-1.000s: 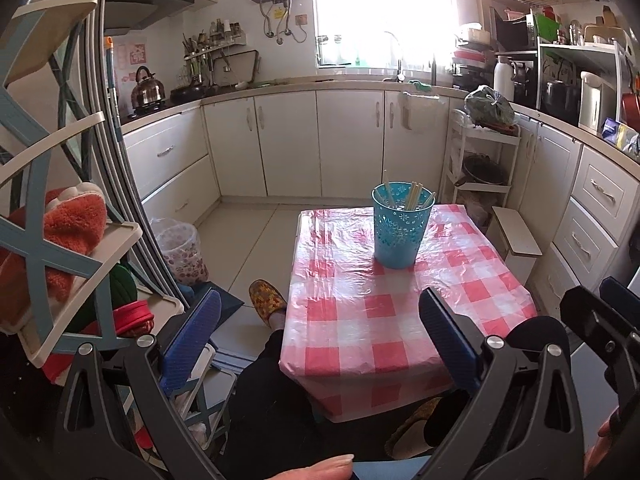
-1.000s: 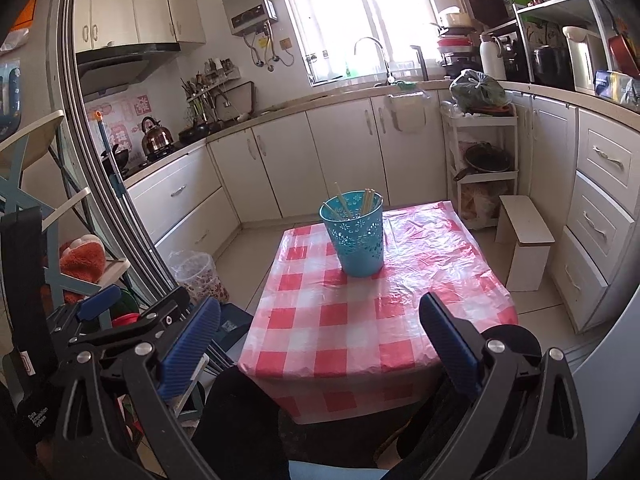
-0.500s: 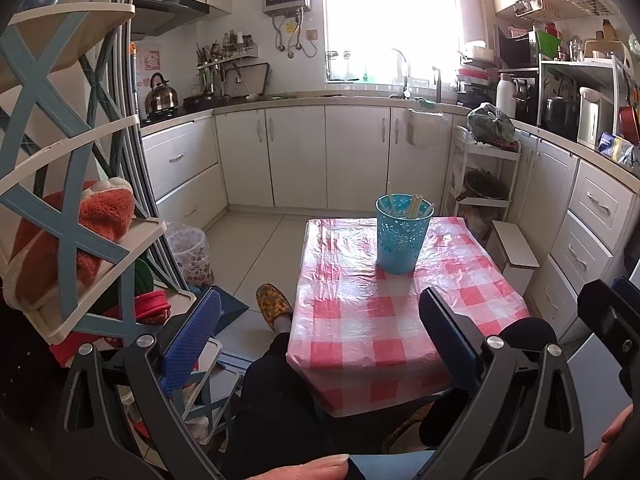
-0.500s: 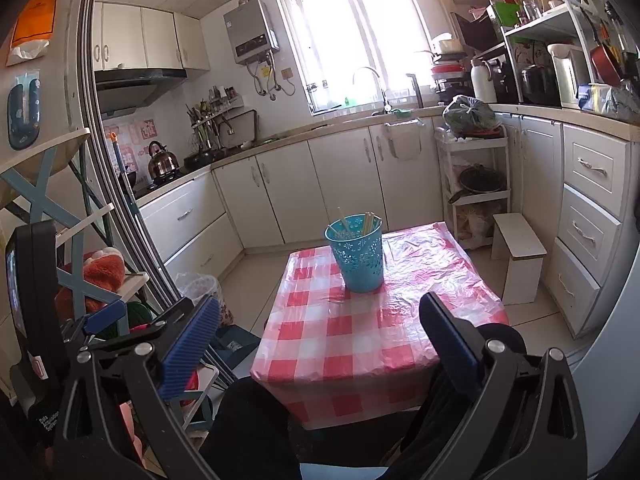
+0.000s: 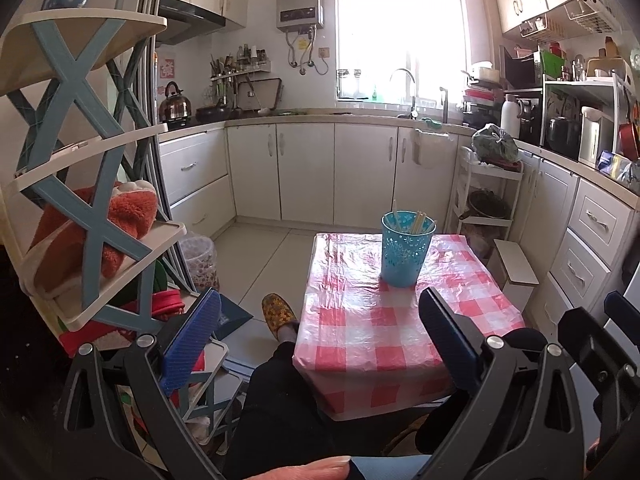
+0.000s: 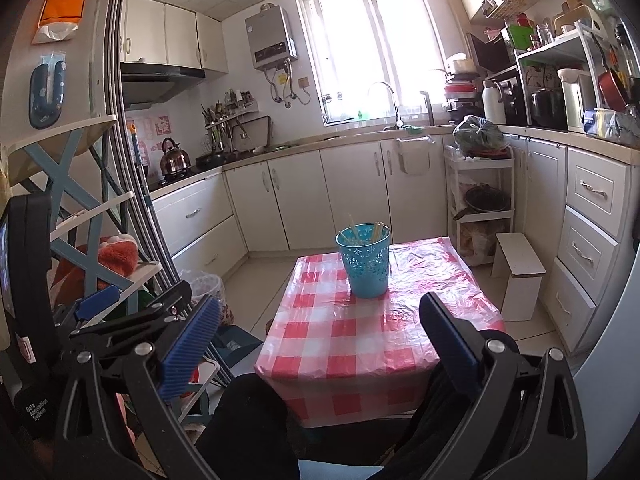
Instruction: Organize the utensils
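A blue perforated plastic cup point(image 5: 405, 251) with several chopsticks point(image 5: 418, 222) in it stands upright at the far end of a small table with a red-and-white checked cloth point(image 5: 384, 320). It also shows in the right wrist view point(image 6: 366, 262). My left gripper point(image 5: 320, 328) is open and empty, held well back from the table above my lap. My right gripper point(image 6: 320, 328) is open and empty too, also back from the table's near edge point(image 6: 360, 392). The left gripper's body shows at the left of the right wrist view point(image 6: 132, 312).
A blue-and-white shelf rack point(image 5: 92, 184) with an orange plush item stands close on the left. A small white stool point(image 6: 520, 272) stands right of the table. White cabinets point(image 5: 304, 172) line the far wall and right side. My slippered foot point(image 5: 278, 314) rests left of the table.
Both grippers have pulled back and tilted up, so the table and cup appear smaller and farther away. Both stay open.
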Demonstrator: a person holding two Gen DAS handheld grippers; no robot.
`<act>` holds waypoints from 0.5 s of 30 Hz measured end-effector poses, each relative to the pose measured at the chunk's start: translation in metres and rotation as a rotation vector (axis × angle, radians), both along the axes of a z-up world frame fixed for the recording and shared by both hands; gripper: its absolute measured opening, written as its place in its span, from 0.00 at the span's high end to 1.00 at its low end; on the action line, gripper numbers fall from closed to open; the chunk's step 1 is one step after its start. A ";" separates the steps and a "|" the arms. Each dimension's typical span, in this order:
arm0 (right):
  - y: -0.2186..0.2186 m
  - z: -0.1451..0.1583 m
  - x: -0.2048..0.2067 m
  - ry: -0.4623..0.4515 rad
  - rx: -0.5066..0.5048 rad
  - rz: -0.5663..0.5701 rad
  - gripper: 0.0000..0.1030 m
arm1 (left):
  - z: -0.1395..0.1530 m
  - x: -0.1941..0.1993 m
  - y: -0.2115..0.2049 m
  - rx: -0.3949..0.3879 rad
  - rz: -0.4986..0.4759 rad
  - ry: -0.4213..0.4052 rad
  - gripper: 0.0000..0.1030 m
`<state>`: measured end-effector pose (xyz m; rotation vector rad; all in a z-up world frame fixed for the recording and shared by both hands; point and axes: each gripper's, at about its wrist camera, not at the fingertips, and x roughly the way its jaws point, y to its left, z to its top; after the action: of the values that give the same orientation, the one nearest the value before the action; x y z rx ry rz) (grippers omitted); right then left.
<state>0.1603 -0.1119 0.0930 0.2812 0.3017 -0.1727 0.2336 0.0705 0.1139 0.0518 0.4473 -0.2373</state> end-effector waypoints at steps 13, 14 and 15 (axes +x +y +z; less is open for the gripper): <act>0.003 0.001 -0.011 -0.021 -0.011 -0.003 0.07 | 0.005 -0.013 0.001 -0.003 -0.007 -0.028 0.07; 0.003 0.000 -0.011 -0.022 -0.011 -0.003 0.07 | 0.005 -0.015 0.001 -0.003 -0.008 -0.030 0.07; 0.002 0.001 -0.012 -0.021 -0.011 -0.002 0.07 | 0.006 -0.015 0.002 -0.003 -0.008 -0.032 0.07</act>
<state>0.1488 -0.1098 0.0939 0.2726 0.2793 -0.1734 0.2182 0.0720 0.1197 0.0541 0.4151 -0.2448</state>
